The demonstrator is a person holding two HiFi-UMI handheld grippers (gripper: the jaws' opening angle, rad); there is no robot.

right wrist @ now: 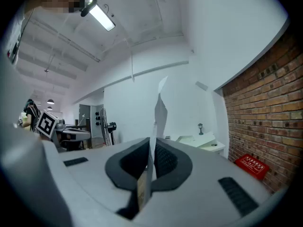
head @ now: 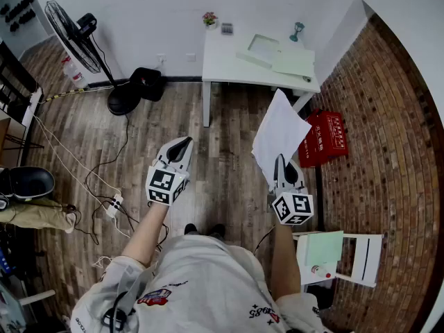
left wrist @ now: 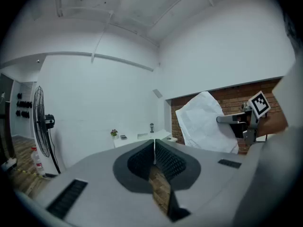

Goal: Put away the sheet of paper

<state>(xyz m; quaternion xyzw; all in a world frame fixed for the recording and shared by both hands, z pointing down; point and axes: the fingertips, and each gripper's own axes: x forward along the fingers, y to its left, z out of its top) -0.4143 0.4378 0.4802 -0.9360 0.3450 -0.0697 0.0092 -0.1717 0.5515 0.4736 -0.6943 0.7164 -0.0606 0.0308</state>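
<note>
- The wooden floor runs out from under the white table towards my feet.
- The brick wall stands along the right-hand side of the table.
- The table stands ahead of me with its back edge against a white wall.
- A black standing fan is off to the left of the table, well apart from it, near that same white wall.
- The sheet of paper is up in the air in front of the table's right end, clear of the floor. It stands upright, and the right gripper view shows it edge-on.
- A red crate sits on the floor by the table's right front leg, close to the brick wall and partly behind the paper.
- My right claw points towards the table's right end. Its jaws are clenched on the lower edge of the paper, which rises straight up from between the pads.
- My left claw is held in front of the table's left end. Its jaw tips are pressed together with nothing between them.
- A pale green folder lies flat on the right half of the table.
- A small potted plant stands at the table's back left corner.
</note>
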